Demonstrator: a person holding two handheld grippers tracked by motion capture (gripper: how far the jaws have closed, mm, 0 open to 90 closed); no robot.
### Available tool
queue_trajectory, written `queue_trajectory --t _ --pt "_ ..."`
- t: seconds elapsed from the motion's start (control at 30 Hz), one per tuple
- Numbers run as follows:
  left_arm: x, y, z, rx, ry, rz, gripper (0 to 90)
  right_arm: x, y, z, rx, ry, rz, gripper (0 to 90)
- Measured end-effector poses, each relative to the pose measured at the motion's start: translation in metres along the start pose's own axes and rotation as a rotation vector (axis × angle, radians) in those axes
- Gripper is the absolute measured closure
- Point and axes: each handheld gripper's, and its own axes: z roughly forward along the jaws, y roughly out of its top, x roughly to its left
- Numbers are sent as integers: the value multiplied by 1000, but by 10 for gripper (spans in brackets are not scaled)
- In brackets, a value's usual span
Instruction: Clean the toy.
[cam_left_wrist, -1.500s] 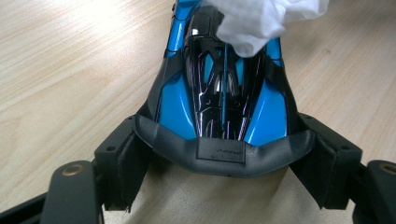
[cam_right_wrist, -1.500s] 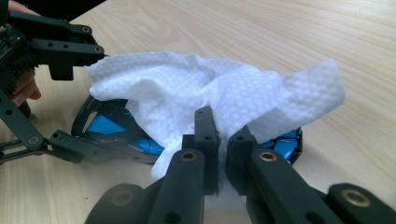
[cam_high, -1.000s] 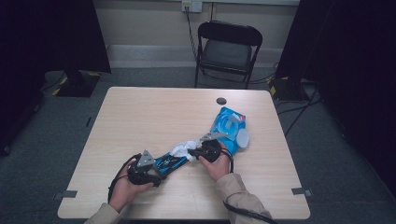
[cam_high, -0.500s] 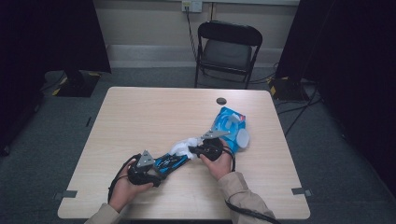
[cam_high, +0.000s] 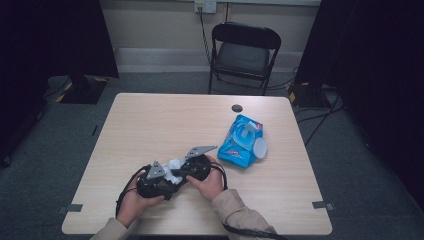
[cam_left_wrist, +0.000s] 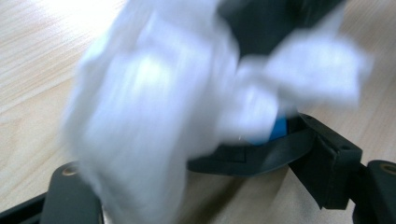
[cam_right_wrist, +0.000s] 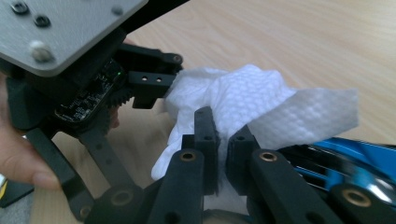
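Quilted white wipe (cam_right_wrist: 243, 100) — soft, crumpled — pinched in the right claw (cam_right_wrist: 223, 140); left claw (cam_left_wrist: 196, 186) gapes around it.

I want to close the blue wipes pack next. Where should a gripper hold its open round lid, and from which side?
Grip the free outer edge of the round white lid, coming from the table's right side; it lies flipped open beside the blue wipes pack, hinged toward the pack.

You're in a bare recording room: dark curtains (cam_high: 55, 40), one folding chair (cam_high: 243, 52) (unoccupied), cabled carpet floor (cam_high: 345, 140) beyond the table's (cam_high: 165, 120) far edge.
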Motion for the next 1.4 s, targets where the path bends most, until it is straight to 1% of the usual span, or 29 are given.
queue_trajectory --t 0.13,0.17,0.23,0.27,0.37,0.43,0.5,0.53,0.6,0.73,0.87,0.93,1.0,1.13,1.17,1.2,1.23,1.27,1.33,1.4 --pt "0 0 0 1 -1 0 251 4 -2 14 12 5 -1 861" --pt "0 0 0 1 -1 0 251 4 -2 14 12 5 -1 861" --pt "0 0 0 2 0 0 251 3 -1 17 7 -25 -12 862" --pt "0 0 0 1 0 -1 251 2 0 17 6 -29 -7 862" --pt "0 0 0 1 1 0 251 -1 0 15 5 -56 -13 863" --pt "0 0 0 1 1 0 251 -5 -1 11 1 -65 -8 863" --pt "0 0 0 2 1 0 251 -11 -1 7 -1 -86 -1 863" --pt "0 0 0 2 1 1 251 -13 -1 5 -3 -91 6 863" --pt "0 1 1 0 2 -1 251 -16 -2 4 -7 -86 14 863" --pt "0 1 1 1 3 -1 251 -16 -1 3 -6 -106 1 864" --pt "0 1 1 1 3 -1 251 -20 -1 -2 -16 -126 2 864" --pt "0 1 1 1 3 -2 252 -25 -1 -5 -20 -138 15 864" --pt "0 1 1 2 3 0 252 -29 0 -9 -21 -161 15 864" --pt "0 1 1 2 3 0 252 -41 -3 -14 -22 -188 38 864" --pt "0 1 1 2 3 0 251 -45 -4 -16 -21 -205 48 864" --pt "0 1 1 2 3 -1 251 -48 -4 -17 -15 -220 42 864" --pt "0 1 1 2 3 -1 251 -52 -6 -19 -17 -226 53 864" --pt "0 1 1 1 3 -2 251 -56 -8 -21 -21 -219 74 864" --pt "0 1 1 1 3 -2 252 -61 -9 -23 -17 -238 77 864" --pt "0 1 1 1 3 -2 251 -66 -11 -25 -21 -243 89 864"
